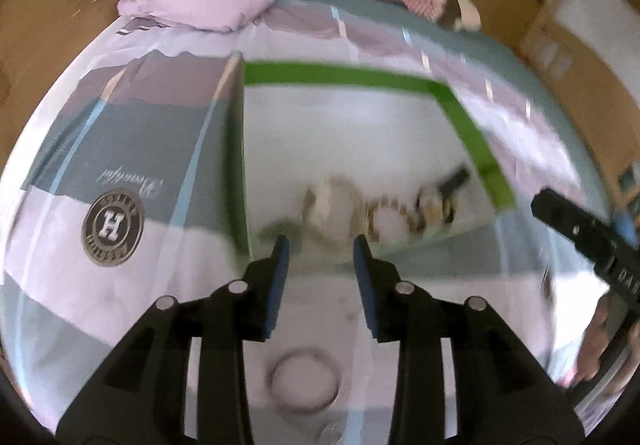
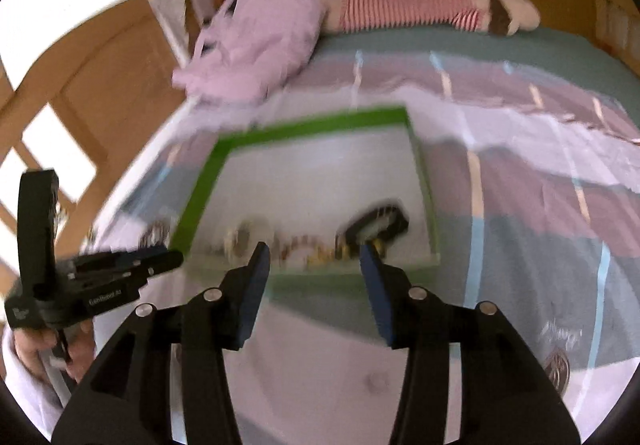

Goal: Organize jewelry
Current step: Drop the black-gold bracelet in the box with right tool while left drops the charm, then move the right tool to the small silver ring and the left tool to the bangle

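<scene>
**Green-rimmed tray ahead, ring behind the left claw**

Green edging marks the tray (image 1: 340, 75) on the bedspread (image 1: 120, 149), and the jewelry lies in a loose row along its near edge: a pale bangle (image 1: 324, 201), a beaded bracelet (image 1: 390, 219) and a dark-banded piece (image 2: 374, 225) at the right end. The row runs left to right, across the line of both claws.

Our left gripper (image 1: 322, 245) hangs just short of that near edge, jaws moderately apart and empty, with the bangle and bracelet straight ahead of its tips. Our right gripper (image 2: 314, 255) is also parted and empty, and its right finger lines up with the dark-banded piece, so we judge each claw nearest its own end of the row.

One ring (image 1: 305, 381) lies off the tray, on the cloth beneath the left claw (behind the tips, not ahead). We judge the left would have to draw back to reach it. Blur hides finer detail.
</scene>
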Tool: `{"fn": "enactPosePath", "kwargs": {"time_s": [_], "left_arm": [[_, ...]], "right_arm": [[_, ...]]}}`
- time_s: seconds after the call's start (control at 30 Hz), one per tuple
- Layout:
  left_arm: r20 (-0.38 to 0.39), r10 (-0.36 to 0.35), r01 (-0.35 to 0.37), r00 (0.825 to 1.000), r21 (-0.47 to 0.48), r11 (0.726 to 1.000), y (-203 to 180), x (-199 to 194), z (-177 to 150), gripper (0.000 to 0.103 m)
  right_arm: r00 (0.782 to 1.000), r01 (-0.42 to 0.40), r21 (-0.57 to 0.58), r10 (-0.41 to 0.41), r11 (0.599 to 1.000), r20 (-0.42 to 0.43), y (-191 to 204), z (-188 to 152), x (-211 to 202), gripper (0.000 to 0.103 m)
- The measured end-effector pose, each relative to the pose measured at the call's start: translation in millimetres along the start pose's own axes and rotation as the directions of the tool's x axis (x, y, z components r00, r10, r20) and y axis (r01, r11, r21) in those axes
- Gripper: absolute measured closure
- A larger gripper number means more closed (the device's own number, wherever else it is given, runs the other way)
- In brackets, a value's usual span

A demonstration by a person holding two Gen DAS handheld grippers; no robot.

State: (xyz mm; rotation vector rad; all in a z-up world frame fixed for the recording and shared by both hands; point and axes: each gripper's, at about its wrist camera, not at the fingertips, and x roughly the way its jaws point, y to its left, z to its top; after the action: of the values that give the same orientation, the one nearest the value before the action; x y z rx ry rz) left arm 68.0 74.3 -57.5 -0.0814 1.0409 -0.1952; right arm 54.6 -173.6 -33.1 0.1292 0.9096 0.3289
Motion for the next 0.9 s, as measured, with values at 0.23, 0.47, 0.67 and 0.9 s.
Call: {"fn": "enactPosePath", "kwargs": {"time_s": [0.23,0.47,0.67,0.9], "left_arm": [[-0.261,0.133,-0.096,0.956,0.147,0.984,-4,47,-47,0.062],[-0.315,0.115,-0.072,0.942,0.146,0.987,-4,57,-54,0.054],[-0.319,-0.024,0.071,0.948,0.138,0.988,-24,55,-57,0.054],[-0.295,-0.037,0.072,0.955,0.108,0.992,-12,47,-54,0.048]], "right_arm": [[0.929,0.111,-0.085,-0.134,0.99,-0.346,-8,-52,50,0.055],[0.88,0.177,-0.075,-0.192,0.981,-0.435,-25,-77,67,0.055],[0.925,0.024,0.064,0.002,0.998,-0.381,-25,-71,56,0.066],[0.926,0.079,0.039,-0.059,0.996,-0.372,-24,-72,53,0.066]]}}
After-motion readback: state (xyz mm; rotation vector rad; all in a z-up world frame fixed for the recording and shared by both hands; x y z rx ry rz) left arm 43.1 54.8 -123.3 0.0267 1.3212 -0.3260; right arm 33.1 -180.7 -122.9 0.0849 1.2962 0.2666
